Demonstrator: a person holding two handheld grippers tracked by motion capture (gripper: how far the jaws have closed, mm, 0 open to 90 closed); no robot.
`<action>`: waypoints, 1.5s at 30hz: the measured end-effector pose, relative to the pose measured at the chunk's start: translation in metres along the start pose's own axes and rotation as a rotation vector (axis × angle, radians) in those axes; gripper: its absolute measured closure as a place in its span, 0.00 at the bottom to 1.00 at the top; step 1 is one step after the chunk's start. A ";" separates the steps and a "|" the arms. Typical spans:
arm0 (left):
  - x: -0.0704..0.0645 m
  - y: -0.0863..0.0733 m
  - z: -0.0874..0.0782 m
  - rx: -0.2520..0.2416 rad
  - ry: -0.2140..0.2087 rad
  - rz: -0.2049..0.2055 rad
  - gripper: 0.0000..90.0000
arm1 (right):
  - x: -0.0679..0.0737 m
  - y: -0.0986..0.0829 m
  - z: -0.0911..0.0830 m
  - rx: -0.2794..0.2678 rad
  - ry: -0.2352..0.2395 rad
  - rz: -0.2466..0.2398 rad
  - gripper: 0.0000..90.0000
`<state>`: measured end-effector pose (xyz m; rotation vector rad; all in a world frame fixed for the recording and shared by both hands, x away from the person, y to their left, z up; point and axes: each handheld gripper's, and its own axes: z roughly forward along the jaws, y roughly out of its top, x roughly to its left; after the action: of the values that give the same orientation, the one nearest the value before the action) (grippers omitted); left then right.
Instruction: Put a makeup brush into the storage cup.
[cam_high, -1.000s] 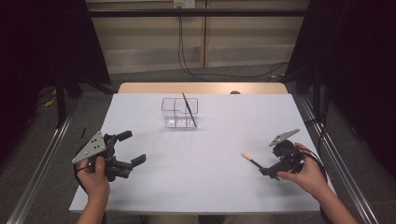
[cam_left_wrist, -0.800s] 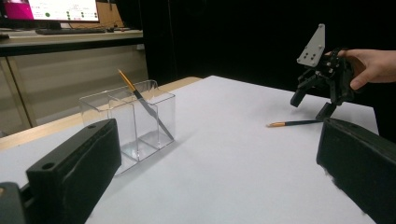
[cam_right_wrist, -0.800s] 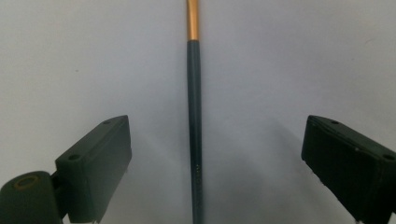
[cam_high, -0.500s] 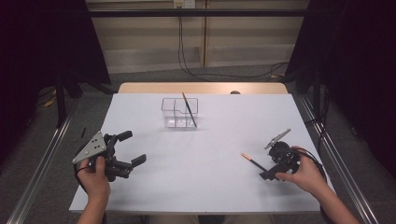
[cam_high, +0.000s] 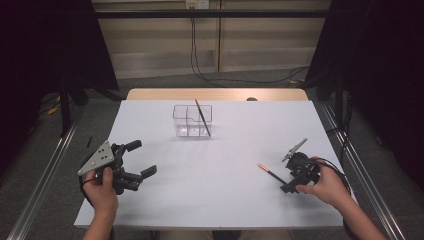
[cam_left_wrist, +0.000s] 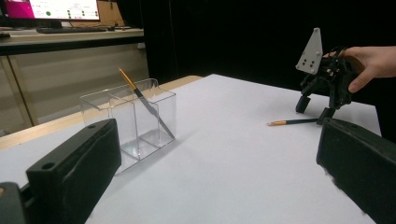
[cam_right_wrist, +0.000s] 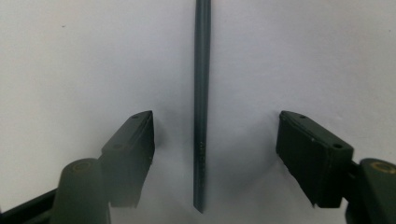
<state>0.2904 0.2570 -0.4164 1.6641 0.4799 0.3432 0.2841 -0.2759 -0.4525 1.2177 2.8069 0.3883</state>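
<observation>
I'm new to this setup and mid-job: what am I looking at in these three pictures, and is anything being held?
A person sits at a white table with a hand-held two-jaw tool in each hand; there is no robot arm. The high view looks down from above: the left tool hangs open above the table, and the right tool points down over a pencil lying flat. The other two views come from cameras riding on each tool. The right gripper view shows its open jaws on either side of that pencil, not yet closed. Farther back stands a clear box with a second pencil leaning in it. Nothing is held.
</observation>
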 end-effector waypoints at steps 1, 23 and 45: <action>0.000 0.000 0.000 0.000 -0.001 -0.002 0.00 | 0.000 0.000 0.000 0.004 -0.005 -0.002 0.35; 0.000 0.000 0.000 0.009 -0.002 0.003 0.00 | 0.015 0.010 -0.003 0.084 0.006 -0.054 0.84; 0.001 -0.001 0.000 0.009 -0.002 -0.002 0.00 | 0.012 0.005 -0.004 0.043 0.035 -0.005 0.94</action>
<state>0.2908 0.2578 -0.4169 1.6729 0.4820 0.3384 0.2787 -0.2645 -0.4472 1.2243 2.8612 0.3541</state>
